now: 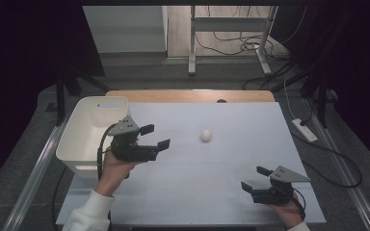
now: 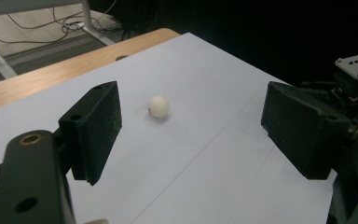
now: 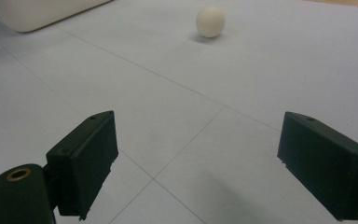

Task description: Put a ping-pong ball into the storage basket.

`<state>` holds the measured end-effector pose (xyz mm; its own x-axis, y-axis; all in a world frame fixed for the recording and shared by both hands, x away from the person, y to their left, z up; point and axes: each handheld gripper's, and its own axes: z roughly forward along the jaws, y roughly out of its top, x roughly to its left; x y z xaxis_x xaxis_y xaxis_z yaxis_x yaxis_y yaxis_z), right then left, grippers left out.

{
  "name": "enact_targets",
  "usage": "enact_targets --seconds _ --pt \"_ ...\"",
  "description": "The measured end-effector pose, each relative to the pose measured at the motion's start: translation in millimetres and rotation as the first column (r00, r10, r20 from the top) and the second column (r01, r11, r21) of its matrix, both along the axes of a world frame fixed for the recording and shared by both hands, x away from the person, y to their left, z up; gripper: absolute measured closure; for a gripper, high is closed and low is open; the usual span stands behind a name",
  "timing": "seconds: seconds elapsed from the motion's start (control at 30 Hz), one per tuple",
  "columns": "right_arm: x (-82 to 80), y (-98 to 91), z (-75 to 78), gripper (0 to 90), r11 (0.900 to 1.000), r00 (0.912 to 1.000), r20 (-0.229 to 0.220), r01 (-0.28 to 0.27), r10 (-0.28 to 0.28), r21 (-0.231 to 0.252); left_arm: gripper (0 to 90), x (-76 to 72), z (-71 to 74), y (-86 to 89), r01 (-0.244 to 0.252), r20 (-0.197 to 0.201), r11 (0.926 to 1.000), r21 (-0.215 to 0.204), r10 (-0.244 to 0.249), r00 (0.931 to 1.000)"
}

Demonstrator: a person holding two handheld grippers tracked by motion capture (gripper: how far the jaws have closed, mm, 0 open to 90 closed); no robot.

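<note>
Left gripper (image 1: 155, 136) aimed at ball (image 1: 206, 135), both sets of jaws wide, nothing held.

I see the ball resting on the white table (image 1: 212, 187), ahead of the left gripper and apart from it; bin (image 1: 84, 132) at left; right gripper (image 1: 255, 178) near the front right edge.

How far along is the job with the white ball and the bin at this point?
Done: nothing visibly; the white ball lies loose on the table, apart from the white bin. In hand: the left gripper points at the ball, jaws open and empty. The right gripper hovers open. Left: probably grasping the ball and carrying it to the bin.
</note>
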<state>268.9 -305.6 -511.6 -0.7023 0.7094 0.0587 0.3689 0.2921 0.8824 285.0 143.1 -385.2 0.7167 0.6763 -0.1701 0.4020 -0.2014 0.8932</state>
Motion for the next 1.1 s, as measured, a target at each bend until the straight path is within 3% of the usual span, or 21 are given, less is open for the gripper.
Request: enact_targets --seconds 0.43,1.1 --pt "0.4 0.6 0.1 11.7 1.0 1.0 -0.004 -0.008 0.008 0.0 20.9 6.3 -15.9 -17.3 0.025 -0.045 0.9994 0.025 -0.024 0.9987" --pt "2.0 2.8 -0.6 11.7 0.9999 0.9999 -0.002 -0.014 0.014 0.001 20.8 15.6 -32.2 -39.1 0.058 -0.081 0.9948 0.084 -0.051 0.9954"
